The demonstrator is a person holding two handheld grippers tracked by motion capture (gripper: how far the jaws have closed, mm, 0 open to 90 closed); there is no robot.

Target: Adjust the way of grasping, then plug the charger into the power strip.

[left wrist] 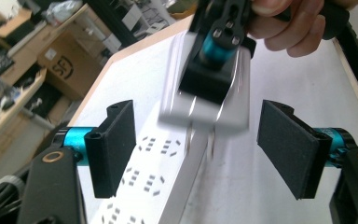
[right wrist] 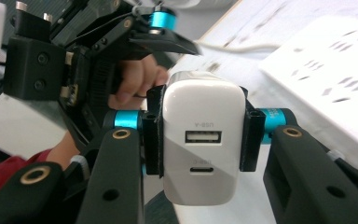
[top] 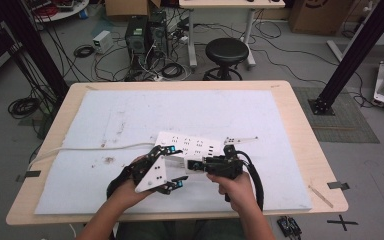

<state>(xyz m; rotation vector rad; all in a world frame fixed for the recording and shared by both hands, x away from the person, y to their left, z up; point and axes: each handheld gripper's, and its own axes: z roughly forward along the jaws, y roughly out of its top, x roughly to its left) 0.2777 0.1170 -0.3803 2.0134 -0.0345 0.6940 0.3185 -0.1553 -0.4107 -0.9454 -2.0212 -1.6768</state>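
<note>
Right gripper (right wrist: 199,128) fingers clamped on white charger (right wrist: 203,144), left gripper (left wrist: 200,144) fingers wide, power strip (top: 192,145) mid-mat.

Grey floor (top: 290,65), black stool (top: 226,52), cardboard boxes (top: 125,7)

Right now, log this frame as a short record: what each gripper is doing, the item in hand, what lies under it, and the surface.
right gripper: shut on the white USB charger, pads on its two sides
left gripper: open, jaws either side of the charger, not touching it
charger: prongs point down above the power strip, not plugged in
power strip: white, lies flat, cord runs left
surface: pale mat on wooden table
</note>
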